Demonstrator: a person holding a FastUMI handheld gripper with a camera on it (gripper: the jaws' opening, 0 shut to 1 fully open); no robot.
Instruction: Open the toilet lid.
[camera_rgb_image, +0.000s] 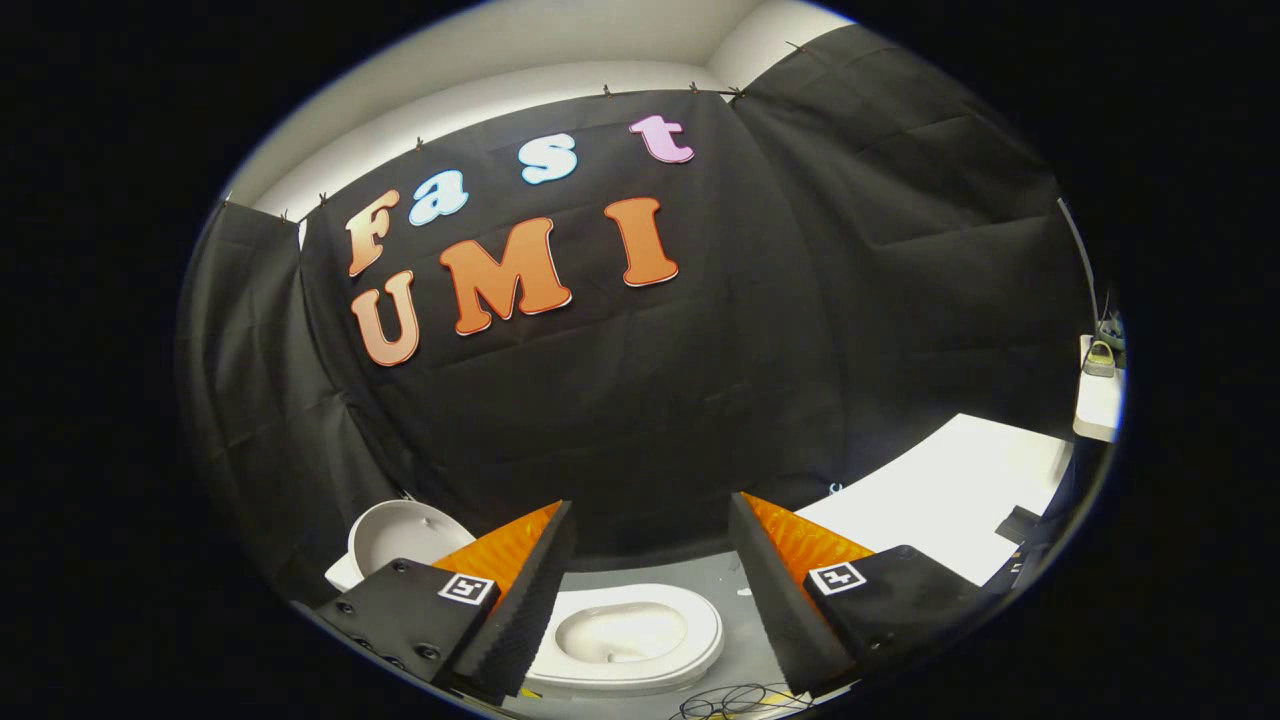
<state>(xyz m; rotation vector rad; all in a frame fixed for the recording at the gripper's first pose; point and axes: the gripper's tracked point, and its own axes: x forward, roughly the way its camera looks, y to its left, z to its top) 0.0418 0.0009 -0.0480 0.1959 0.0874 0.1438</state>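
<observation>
Gripper (650, 525) fingers spread wide apart, clamped on nothing. Between and below them, white toilet (640, 640) on the grey floor (725, 585), bowl exposed. Toilet lid (400, 535) raised upright behind the left finger, against the black cloth wall (700, 380). White table (950, 500) beyond the right finger. Coiled wire (740, 700) by the toilet's near edge.

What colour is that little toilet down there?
White, as the gripper view shows: the toilet sits between the open tool's fingers.

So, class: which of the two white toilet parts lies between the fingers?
The toilet seat, an open ring lying flat; the round lid stands beyond the left finger. Fingers open.
</observation>
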